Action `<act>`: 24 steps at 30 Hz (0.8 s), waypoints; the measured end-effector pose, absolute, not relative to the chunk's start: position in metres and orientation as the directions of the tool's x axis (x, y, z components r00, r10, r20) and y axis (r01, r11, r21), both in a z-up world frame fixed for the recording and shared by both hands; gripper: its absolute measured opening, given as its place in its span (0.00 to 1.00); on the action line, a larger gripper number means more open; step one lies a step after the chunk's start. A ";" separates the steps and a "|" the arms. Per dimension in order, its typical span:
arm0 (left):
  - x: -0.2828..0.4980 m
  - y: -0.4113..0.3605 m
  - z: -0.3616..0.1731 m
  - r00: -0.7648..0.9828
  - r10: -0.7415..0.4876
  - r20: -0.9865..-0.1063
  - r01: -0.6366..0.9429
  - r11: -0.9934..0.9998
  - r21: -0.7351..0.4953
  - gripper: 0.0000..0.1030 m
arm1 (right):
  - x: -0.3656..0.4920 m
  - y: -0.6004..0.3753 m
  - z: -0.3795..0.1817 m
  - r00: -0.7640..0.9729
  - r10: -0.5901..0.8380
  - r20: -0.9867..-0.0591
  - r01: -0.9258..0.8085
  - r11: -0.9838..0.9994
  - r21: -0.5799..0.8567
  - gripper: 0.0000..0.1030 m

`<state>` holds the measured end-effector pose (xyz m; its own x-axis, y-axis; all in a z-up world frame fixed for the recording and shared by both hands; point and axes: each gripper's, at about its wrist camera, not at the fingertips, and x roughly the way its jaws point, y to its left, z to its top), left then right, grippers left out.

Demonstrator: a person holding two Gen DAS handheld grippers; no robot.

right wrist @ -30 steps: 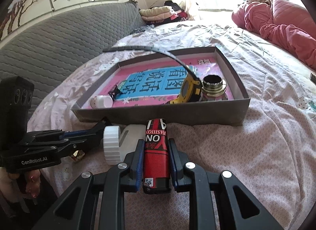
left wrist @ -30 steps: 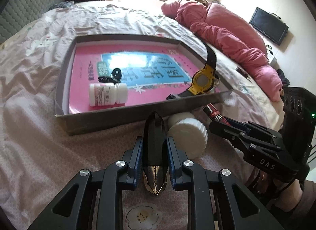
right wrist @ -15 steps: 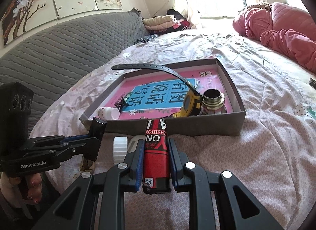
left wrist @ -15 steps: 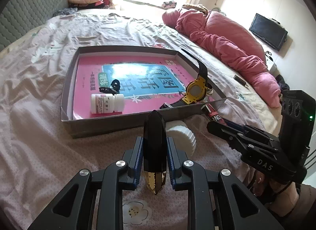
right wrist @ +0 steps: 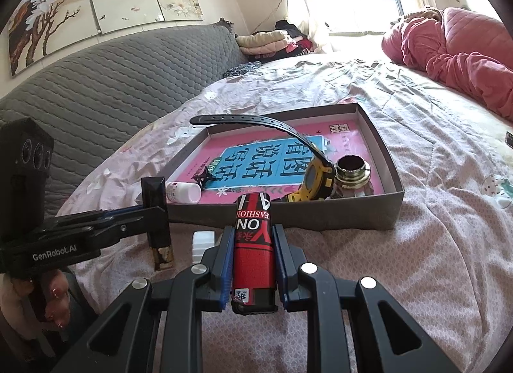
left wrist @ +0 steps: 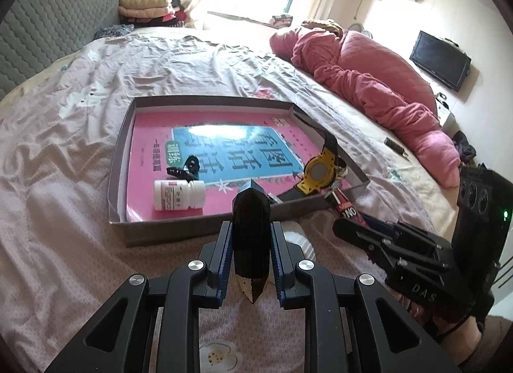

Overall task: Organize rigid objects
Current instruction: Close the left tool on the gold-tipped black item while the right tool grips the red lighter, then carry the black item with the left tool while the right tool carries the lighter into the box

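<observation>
Both wrist fisheyes close above the bed (left wrist: 64,244), angled down along their tongs, sharing the grey tray (left wrist: 166,235) (right wrist: 320,216) from neighbouring sides.

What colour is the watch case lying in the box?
Yellow, on a black strap: the watch shows best in the right wrist view, at the box's near side.

Left hand-held gripper (left wrist: 251,256): jaws closed on a black faceted crystal (left wrist: 250,241), pitched downward, crystal upright between the blue pads. Right hand-held gripper (right wrist: 253,256): jaws clamped on a red lighter (right wrist: 254,244), also angled down. The two sit side by side, apart. Person's left hand (right wrist: 48,296) wraps the left handle from below, fingernails visible.
</observation>
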<state>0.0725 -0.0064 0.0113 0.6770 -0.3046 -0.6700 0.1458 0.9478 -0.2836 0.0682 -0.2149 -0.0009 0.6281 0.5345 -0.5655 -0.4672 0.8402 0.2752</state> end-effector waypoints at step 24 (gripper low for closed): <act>0.094 -0.013 0.016 0.685 -0.251 -0.684 0.095 0.962 -0.257 0.22 | 0.088 -0.206 0.002 0.628 0.569 -0.531 -0.502 0.818 0.282 0.22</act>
